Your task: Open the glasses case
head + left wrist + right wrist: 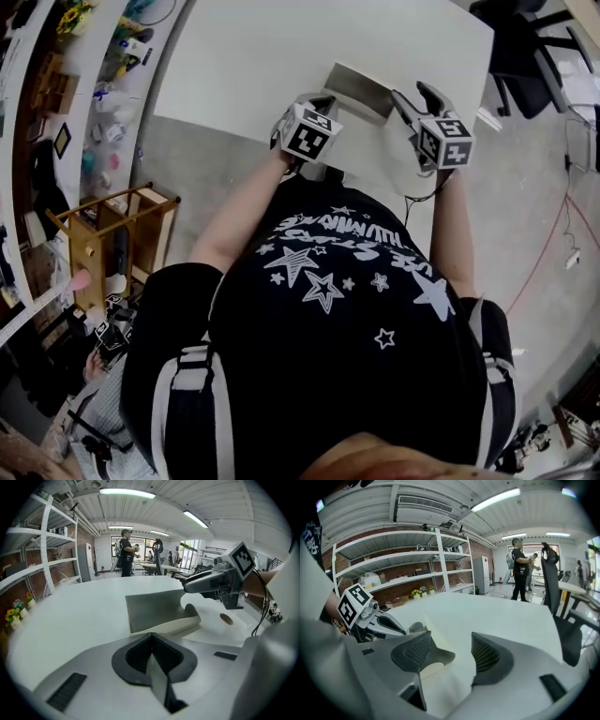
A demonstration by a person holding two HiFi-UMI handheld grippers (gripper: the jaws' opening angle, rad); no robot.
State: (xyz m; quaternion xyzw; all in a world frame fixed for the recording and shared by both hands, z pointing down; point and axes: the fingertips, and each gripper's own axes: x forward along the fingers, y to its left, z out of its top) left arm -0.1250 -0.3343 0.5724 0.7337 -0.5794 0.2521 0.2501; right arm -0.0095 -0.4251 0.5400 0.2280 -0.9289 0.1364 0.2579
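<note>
The glasses case [361, 89] lies on the white table [272, 56] between both grippers. It is a flat folding case, grey outside and white inside. In the left gripper view its grey panel [154, 611] stands tilted up and a white flap with a round brown button [226, 618] is spread flat on the table. My left gripper [151, 637] is shut, its tips right at the case's near cream edge. My right gripper [452, 653] is open over the white flap, with the cream edge [426, 667] by its left pad. Each gripper sees the other: right gripper [187, 585], left gripper [398, 629].
A black office chair [525, 56] stands beyond the table's right side and shows close by [555, 588]. White shelves with small items [103, 94] and a wooden rack [103, 234] line the left. A person [125, 552] stands far off.
</note>
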